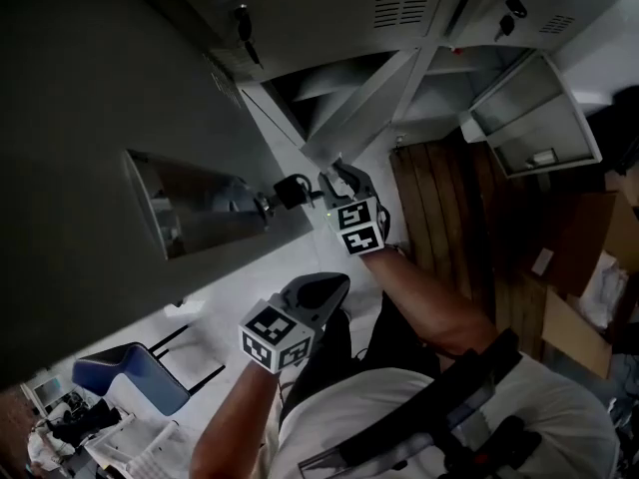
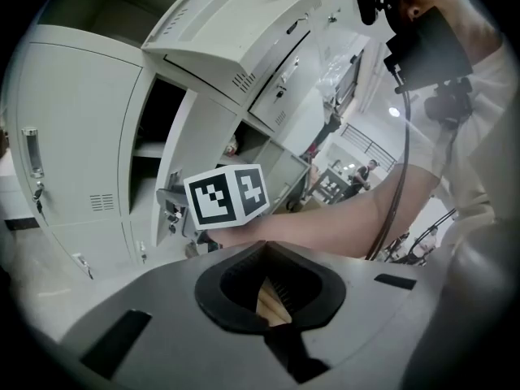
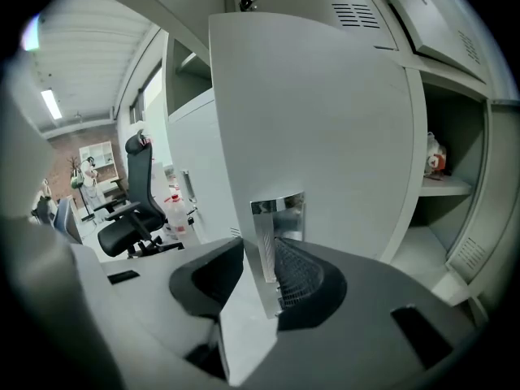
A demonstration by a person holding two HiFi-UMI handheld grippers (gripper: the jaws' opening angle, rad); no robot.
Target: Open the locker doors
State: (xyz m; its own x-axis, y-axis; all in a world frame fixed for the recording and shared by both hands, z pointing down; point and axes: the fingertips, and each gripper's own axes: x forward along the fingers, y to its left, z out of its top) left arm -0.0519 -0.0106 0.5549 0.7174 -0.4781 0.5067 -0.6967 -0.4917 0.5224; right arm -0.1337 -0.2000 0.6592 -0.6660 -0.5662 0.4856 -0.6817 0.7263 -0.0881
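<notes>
Locker door (image 3: 325, 120) stood swung open, left of the open compartment (image 3: 451, 161). Right gripper (image 3: 264, 258): jaws clamped on the door's free edge at the metal handle (image 3: 284, 210). Left gripper (image 2: 264, 287): jaws together, empty, nearer the person.

The locker door (image 3: 325, 120) is plain pale grey with a mirror-bright chrome handle plate (image 3: 280, 210), and the other locker fronts (image 2: 73, 161) are the same off-white grey, broken by small dark vent slots. The right tongs (image 3: 262, 238) and left tongs (image 2: 265, 246) are matt grey with black pads, one pad finely meshed, and each bears a marker cube (image 2: 227, 195) patterned in black squares on white. Away from the lockers are a blue chair (image 1: 125, 377), brown wooden floor planks (image 1: 439, 208), a black office chair (image 3: 130, 218) and the person's white shirt (image 1: 519, 407).
</notes>
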